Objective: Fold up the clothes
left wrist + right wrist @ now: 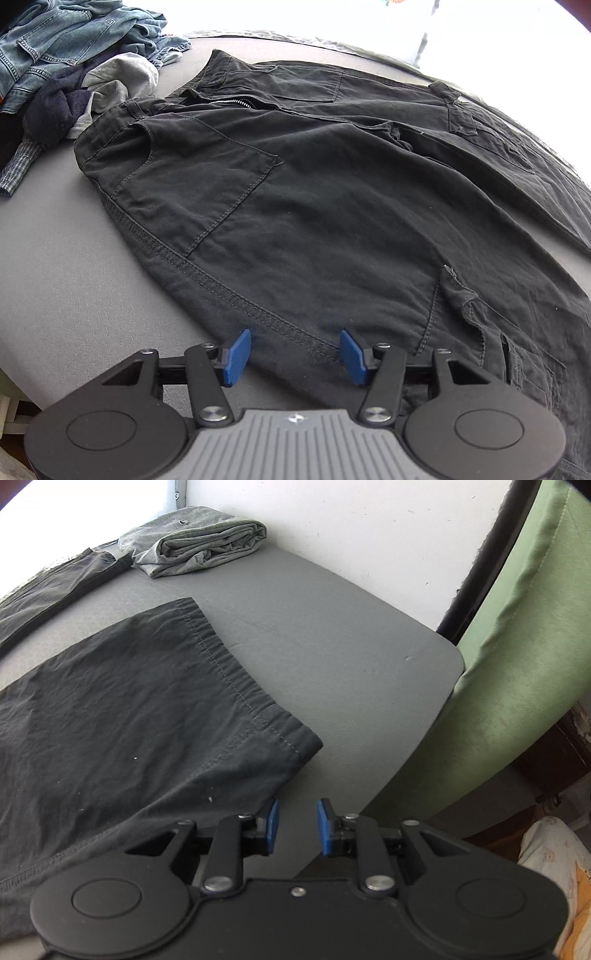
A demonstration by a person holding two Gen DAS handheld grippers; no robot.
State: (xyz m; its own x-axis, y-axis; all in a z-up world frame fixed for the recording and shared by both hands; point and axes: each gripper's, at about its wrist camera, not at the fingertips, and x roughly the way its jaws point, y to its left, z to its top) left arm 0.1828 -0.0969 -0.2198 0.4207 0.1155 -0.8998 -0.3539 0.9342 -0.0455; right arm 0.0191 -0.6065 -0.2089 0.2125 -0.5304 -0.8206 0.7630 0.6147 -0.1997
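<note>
Black cotton cargo trousers with patch pockets (295,177) lie spread flat on the grey padded table top (66,280), waistband and zip toward the far left, both legs running off to the right; the right wrist view shows a near leg's hemmed cuff (258,716) lying flat, with the other leg's dark strip at far left. Left gripper (295,352) hangs low over the near side seam, blue pads parted wide, nothing between them. Right gripper (297,827) sits at the near edge just by the cuff corner, pads parted with a narrower gap, also empty; whether the left pad touches cloth I cannot tell. Judgement: both look set to pinch the near long edge for a lengthwise fold, one leg onto the other. To do it well: bite the seam itself, both layers; take both grips before lifting, lift level, and carry the edge across so seams and cuffs line up; mind the bulky cargo pocket flaps, which may bunch. Spread-flat fits either a fold about to be made or cloth just smoothed out. Containers: none in view, nothing held in anything. Loose heap of blue denim, grey and navy garments (74,55) at far left; a folded grey-green knit garment (199,542) at the far corner by the white wall; green curtain (517,664) at right.
</note>
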